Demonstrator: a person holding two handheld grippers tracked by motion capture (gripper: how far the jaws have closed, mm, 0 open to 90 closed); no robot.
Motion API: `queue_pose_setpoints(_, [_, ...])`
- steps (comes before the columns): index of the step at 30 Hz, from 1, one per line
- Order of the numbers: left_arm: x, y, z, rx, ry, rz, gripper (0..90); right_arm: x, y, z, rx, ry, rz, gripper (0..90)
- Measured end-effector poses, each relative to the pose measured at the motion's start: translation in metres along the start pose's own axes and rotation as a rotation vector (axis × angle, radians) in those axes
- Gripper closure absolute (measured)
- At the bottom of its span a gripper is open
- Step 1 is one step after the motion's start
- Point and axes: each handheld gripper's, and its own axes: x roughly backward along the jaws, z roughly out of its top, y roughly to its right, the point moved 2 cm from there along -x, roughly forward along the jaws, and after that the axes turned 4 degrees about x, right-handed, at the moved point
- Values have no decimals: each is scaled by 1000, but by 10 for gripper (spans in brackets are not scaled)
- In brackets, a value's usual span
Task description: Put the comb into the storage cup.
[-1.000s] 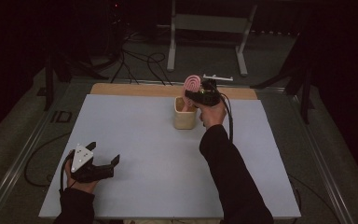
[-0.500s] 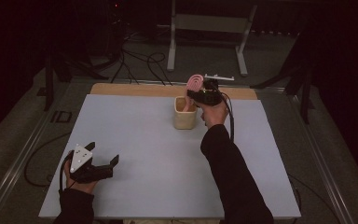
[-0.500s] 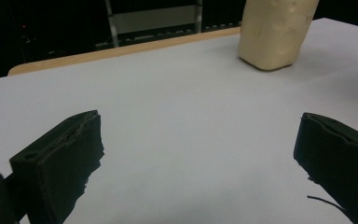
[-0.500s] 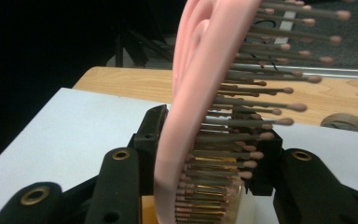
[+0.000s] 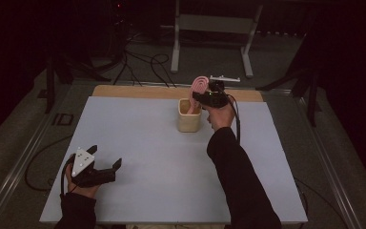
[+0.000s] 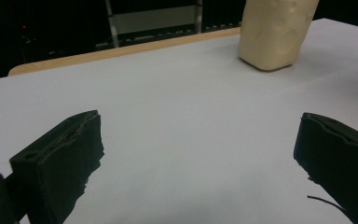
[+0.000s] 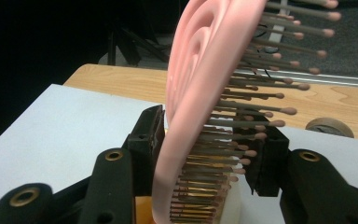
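- Two hand-held grippers are at work: the right hand-held gripper [image 5: 205,98] is closed on a pink hairbrush [image 5: 198,88], and the left hand-held gripper [image 5: 106,171] rests with its jaws spread wide and nothing between them.
- Held at its lower part, the hairbrush stands nearly upright, long axis vertical, head up, lower end dipping into the cream cup [image 5: 189,119].
- In the right gripper view the jaws press on the brush from both sides, one on its smooth back [image 7: 196,84], the other among the bristles [image 7: 242,140].
- From that gripper the cup lies directly below and touching range; the coming move, I judge, turns on keeping the brush's axis lined up with the cup's opening so it can sink straight down.
- On the counter [image 5: 138,143] the cup stands near the middle of the far edge; the left gripper sits near the near left corner, well apart, so the right hand is much nearer.
- In the left gripper view the cup [image 6: 275,32] shows far ahead.
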Motion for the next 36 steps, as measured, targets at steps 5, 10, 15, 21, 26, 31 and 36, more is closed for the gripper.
queue_pose_setpoints(5, [0,0,0,3,2,1,18,1,0,0,15,-2,-6,511])
queue_pose_setpoints(10, [0,0,0,2,1,1,18,4,1,0,33,-17,-10,463])
queue_pose_setpoints(15, [0,0,0,0,0,1,18,6,3,-1,49,-27,13,361])
queue_pose_setpoints(21, [0,0,0,0,1,1,18,10,4,-2,61,-21,21,255])
queue_pose_setpoints(26, [0,0,0,0,0,1,18,13,3,-2,77,-20,17,145])
queue_pose_setpoints(31, [0,0,0,1,1,2,18,17,3,-3,100,-24,12,89])
queue_pose_setpoints(36, [0,0,0,0,2,2,18,21,4,-4,116,-16,11,85])
